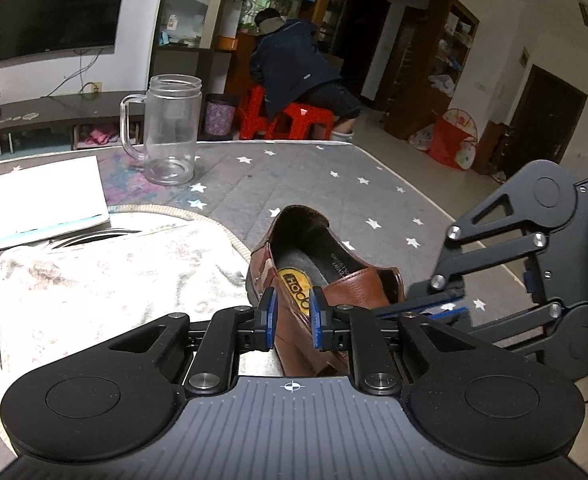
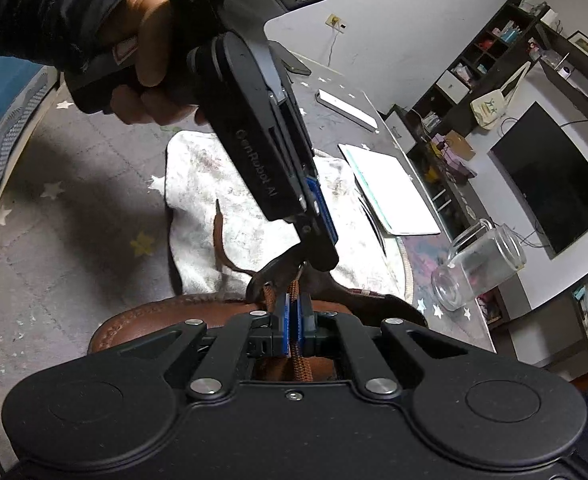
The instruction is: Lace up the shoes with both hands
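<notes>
A brown leather shoe (image 1: pixel 334 276) lies on the grey star-patterned cloth, its opening towards the left wrist camera. My left gripper (image 1: pixel 293 316) is closed narrowly on the shoe's near side flap, the leather between its blue pads. The right wrist view shows that gripper (image 2: pixel 320 250) from the side, held by a hand (image 2: pixel 150 52), with its tips on the dark eyelet flap (image 2: pixel 278 268). My right gripper (image 2: pixel 293 320) is shut on a brown braided lace (image 2: pixel 294 292) just above the shoe's toe (image 2: pixel 166 316). Another lace end (image 2: pixel 219 236) trails over the towel.
A stained white towel (image 1: pixel 106 276) lies left of the shoe. Behind it are a white booklet (image 1: pixel 42 204) and a clear glass mug (image 1: pixel 170 132). The cloth's edge (image 1: pixel 414 188) drops off at the right. A person (image 1: pixel 294 64) sits on a red stool far back.
</notes>
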`<action>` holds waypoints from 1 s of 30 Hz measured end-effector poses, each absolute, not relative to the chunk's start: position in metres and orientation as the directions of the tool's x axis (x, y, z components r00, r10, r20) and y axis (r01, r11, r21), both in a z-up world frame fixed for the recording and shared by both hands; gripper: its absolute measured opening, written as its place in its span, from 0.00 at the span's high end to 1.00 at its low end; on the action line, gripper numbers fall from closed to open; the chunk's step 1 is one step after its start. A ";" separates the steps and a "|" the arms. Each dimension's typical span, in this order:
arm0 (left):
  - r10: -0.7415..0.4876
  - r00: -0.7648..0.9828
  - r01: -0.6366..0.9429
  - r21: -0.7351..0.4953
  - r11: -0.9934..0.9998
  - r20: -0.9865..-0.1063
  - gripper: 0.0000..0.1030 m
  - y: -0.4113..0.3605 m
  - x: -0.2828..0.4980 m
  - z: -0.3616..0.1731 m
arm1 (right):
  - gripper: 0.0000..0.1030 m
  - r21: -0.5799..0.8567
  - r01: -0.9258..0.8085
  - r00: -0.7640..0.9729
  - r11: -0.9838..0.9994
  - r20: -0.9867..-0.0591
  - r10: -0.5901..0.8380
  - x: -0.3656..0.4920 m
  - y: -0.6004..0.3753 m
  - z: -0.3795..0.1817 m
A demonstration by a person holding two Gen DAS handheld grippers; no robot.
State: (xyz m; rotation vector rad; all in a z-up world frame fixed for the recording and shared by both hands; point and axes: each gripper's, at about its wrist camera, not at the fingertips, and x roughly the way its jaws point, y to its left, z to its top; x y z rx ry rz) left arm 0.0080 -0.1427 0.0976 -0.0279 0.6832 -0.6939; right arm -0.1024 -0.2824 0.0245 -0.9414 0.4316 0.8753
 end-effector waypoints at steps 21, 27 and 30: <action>-0.623 0.552 0.588 -0.270 0.762 -0.554 0.79 -0.134 0.009 0.097 | 0.96 -0.554 -0.807 0.580 0.206 -0.674 0.458 -0.113 -0.285 0.020; -0.635 0.548 0.590 -0.287 0.755 -0.544 0.79 -0.128 0.011 0.095 | 0.96 -0.561 -0.816 0.553 0.137 -0.690 0.467 -0.110 -0.283 0.025; -0.640 0.546 0.592 -0.291 0.751 -0.541 0.78 -0.126 0.012 0.093 | 0.96 -0.547 -0.830 0.528 0.108 -0.709 0.468 -0.106 -0.282 0.028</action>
